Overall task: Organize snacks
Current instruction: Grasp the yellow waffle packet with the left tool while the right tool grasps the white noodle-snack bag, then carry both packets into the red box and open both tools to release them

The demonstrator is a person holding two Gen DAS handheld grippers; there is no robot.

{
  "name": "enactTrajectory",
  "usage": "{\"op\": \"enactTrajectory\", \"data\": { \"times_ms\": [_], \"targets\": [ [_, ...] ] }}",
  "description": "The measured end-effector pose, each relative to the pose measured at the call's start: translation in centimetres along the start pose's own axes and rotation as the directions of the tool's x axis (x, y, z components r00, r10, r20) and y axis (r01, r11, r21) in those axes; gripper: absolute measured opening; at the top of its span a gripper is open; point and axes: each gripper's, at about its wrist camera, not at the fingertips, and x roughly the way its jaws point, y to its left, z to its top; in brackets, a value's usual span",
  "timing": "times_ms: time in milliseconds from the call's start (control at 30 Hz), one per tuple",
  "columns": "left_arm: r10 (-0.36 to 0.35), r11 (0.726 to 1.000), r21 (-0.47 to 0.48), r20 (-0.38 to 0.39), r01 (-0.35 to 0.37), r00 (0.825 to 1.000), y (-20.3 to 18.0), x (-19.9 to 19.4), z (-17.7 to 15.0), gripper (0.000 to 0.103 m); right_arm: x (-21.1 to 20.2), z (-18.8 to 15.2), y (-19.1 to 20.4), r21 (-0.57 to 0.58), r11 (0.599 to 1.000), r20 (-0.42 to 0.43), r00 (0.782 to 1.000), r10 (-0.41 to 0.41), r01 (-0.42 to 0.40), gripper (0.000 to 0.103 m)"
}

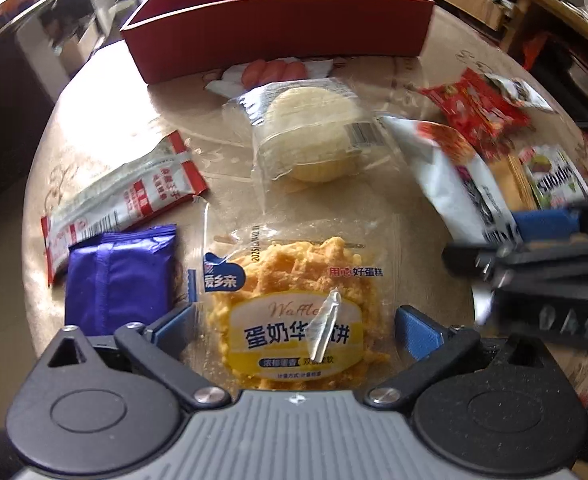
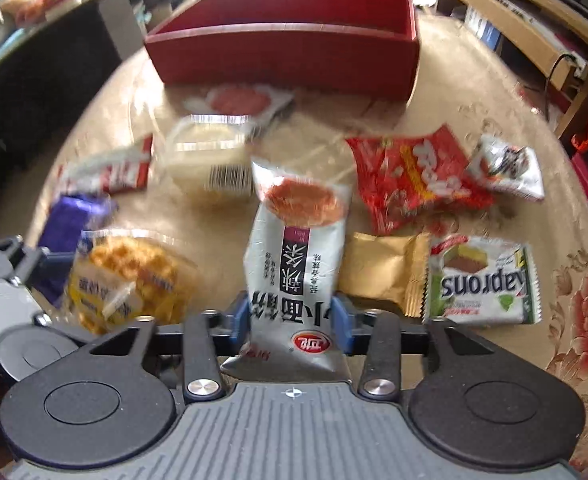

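The right hand-held gripper pinches the near end of the white packet, and the left hand-held gripper stands wide around the waffle pack on the surface; such a shallow end grip may let the packet slip short of the red box.

the open box is set at the far edge of the bench. the snack packets are spread before it: the waffle pack at the near edge, the round cake pack behind it, the wafer pack toward the right edge.
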Motion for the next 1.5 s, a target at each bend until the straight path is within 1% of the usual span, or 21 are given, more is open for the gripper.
{"op": "enactTrajectory", "data": {
  "times_ms": [67,100,167,200,233,267,300,333,400,500,600,667,767,867,1000,1167,1233,1400,1500],
  "targets": [
    [0.01,1.0,0.005,0.005,-0.01,1.0,-0.2,0.1,0.0,0.101,0.4,0.0,0.1,0.006,1.0,0.0,1.0,-0.023,0.023,0.075],
    [0.01,1.0,0.002,0.012,-0.01,1.0,-0.3,0.2,0.0,0.101,0.6,0.2,0.0,0.003,1.0,-0.002,1.0,-0.028,0.028,0.079],
    [0.011,1.0,0.002,0.011,-0.011,1.0,-0.3,0.3,0.1,0.101,1.1,0.5,-0.4,0.013,0.999,0.007,0.999,-0.032,0.032,0.082],
    [0.008,1.0,0.006,0.008,-0.008,1.0,-0.2,0.3,0.2,0.101,1.3,0.6,-0.5,0.016,0.999,0.013,0.999,-0.041,0.041,0.082],
    [0.006,1.0,0.007,0.001,-0.006,1.0,-0.1,0.3,0.3,0.101,1.4,0.7,-0.5,0.011,0.999,0.017,0.999,-0.052,0.052,0.08],
    [0.006,1.0,0.007,-0.003,-0.006,1.0,-0.1,0.3,0.4,0.1,1.5,0.8,-0.4,-0.001,0.998,0.02,0.998,-0.067,0.067,0.072],
    [0.003,1.0,0.01,-0.002,-0.003,1.0,-0.1,0.2,0.4,0.096,1.4,0.9,-0.3,-0.011,0.997,0.024,0.996,-0.081,0.081,0.061],
    [-0.001,1.0,0.013,0.003,0.001,1.0,0.0,-0.1,0.4,0.09,1.3,1.0,-0.3,-0.012,0.997,0.02,0.996,-0.082,0.082,0.046],
    [-0.014,1.0,0.015,0.0,0.014,1.0,0.3,-0.5,0.5,0.082,1.2,1.0,-0.8,0.011,0.999,0.006,0.999,-0.051,0.051,0.042],
    [-0.05,0.998,-0.031,-0.018,0.05,0.999,1.3,-0.9,0.6,0.078,0.5,0.7,-0.7,0.009,0.998,0.021,0.998,-0.061,0.06,0.04],
    [-0.075,0.996,-0.055,-0.019,0.073,0.997,1.7,-1.4,0.7,0.076,-0.9,0.3,-0.9,0.023,0.999,0.044,0.998,-0.043,0.042,0.039],
    [-0.082,0.995,-0.051,-0.006,0.081,0.997,1.6,-2.1,0.6,0.075,-1.9,0.0,-1.1,0.037,0.999,0.06,0.998,-0.034,0.031,0.039],
    [-0.116,0.992,-0.046,0.018,0.116,0.993,1.5,-3.4,0.9,0.075,-3.4,-0.4,-1.4,0.055,0.998,0.093,0.995,-0.021,0.016,0.039],
    [-0.133,0.99,-0.044,0.05,0.136,0.99,1.7,-4.7,1.3,0.075,-4.6,-0.7,-1.4,0.073,0.997,0.13,0.991,-0.005,-0.004,0.039],
    [-0.156,0.985,-0.06,0.081,0.161,0.984,2.2,-5.4,3.1,0.075,-5.8,-0.6,-1.7,0.093,0.995,0.168,0.986,0.004,-0.019,0.039],
    [-0.16,0.982,-0.075,0.136,0.171,0.978,2.7,-5.8,5.9,0.075,-5.5,1.2,-2.0,0.105,0.994,0.192,0.981,-0.004,-0.016,0.039],
    [-0.149,0.984,-0.075,0.153,0.162,0.977,2.9,-5.7,7.1,0.075,-5.5,2.2,-2.0,0.1,0.995,0.208,0.978,-0.005,-0.016,0.039],
    [-0.131,0.981,-0.113,0.196,0.155,0.972,4.1,-5.1,10.6,0.075,-5.0,5.3,-1.4,0.083,0.996,0.247,0.969,-0.004,-0.017,0.039],
    [-0.126,0.977,-0.138,0.227,0.16,0.966,5.0,-4.8,12.8,0.075,-4.4,7.4,-1.4,0.079,0.997,0.261,0.965,-0.006,-0.015,0.039]
  ]
}}
